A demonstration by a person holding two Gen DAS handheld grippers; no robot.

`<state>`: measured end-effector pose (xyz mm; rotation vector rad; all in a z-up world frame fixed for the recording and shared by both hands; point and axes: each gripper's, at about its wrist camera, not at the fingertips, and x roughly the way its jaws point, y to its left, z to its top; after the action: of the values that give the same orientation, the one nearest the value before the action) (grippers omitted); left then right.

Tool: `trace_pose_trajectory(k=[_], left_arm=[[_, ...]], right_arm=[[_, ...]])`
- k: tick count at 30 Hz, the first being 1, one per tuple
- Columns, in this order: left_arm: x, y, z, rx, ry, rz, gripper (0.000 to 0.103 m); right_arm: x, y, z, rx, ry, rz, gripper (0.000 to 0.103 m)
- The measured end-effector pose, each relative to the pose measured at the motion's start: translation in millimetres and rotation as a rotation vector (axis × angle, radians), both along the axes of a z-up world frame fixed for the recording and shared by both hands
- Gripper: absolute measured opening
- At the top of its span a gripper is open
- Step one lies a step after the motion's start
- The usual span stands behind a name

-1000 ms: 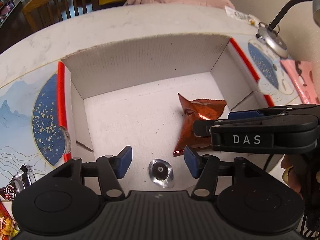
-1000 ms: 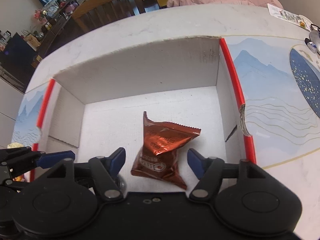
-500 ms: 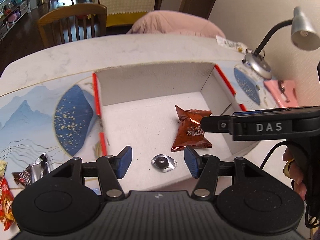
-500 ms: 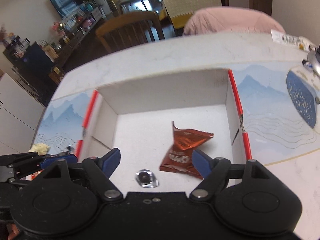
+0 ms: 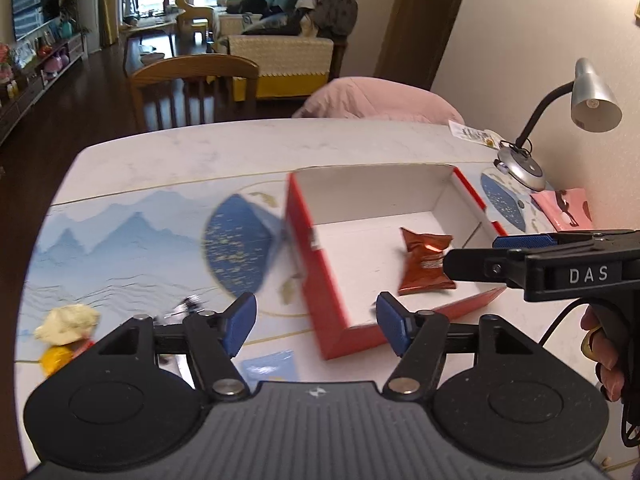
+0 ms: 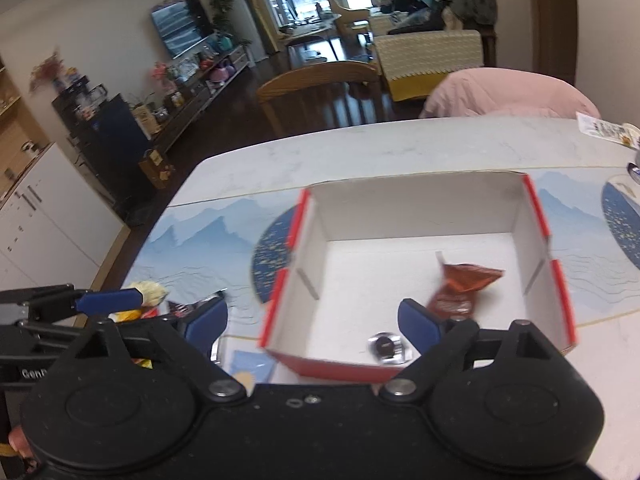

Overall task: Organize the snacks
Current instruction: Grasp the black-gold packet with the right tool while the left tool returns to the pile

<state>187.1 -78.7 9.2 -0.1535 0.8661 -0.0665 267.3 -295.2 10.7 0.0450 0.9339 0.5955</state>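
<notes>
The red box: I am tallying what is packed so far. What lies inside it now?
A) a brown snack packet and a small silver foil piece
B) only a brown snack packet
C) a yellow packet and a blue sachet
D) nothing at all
A: in the right wrist view the red box holds the brown snack packet near its right wall and the small silver foil piece near its front wall.

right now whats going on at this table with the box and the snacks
A person is sorting snacks into a red box with a handheld gripper in each hand. A brown snack packet and a small silver wrapped piece already lie inside it. Both the left gripper and the right gripper have their jaws open and hold nothing. More snacks, including a yellow packet, wait on the table to the left of the box.
</notes>
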Motion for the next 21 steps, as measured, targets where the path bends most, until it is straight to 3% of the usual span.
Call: trace_pose_trajectory(k=[8, 13, 15, 21], left_arm=[[-41.1, 64.4, -3.5, 0.004, -0.023, 0.072, 0.084], [-58.8, 106.6, -13.9, -0.079, -0.008, 0.123, 0.091], [-62.6, 121.9, -21.2, -0.093, 0.007, 0.152, 0.099], [-76.8, 156.4, -53.7, -0.119, 0.070, 0.233, 0.099]], right_arm=[[-33.9, 50.6, -13.2, -0.028, -0.008, 0.058, 0.100], [-56.6, 80.0, -26.8, -0.058, 0.000, 0.119, 0.100], [-69.0, 93.3, -33.6, -0.087, -0.009, 0.163, 0.100], [-114.2, 134.8, -68.4, -0.213, -0.068, 0.365, 0.099]])
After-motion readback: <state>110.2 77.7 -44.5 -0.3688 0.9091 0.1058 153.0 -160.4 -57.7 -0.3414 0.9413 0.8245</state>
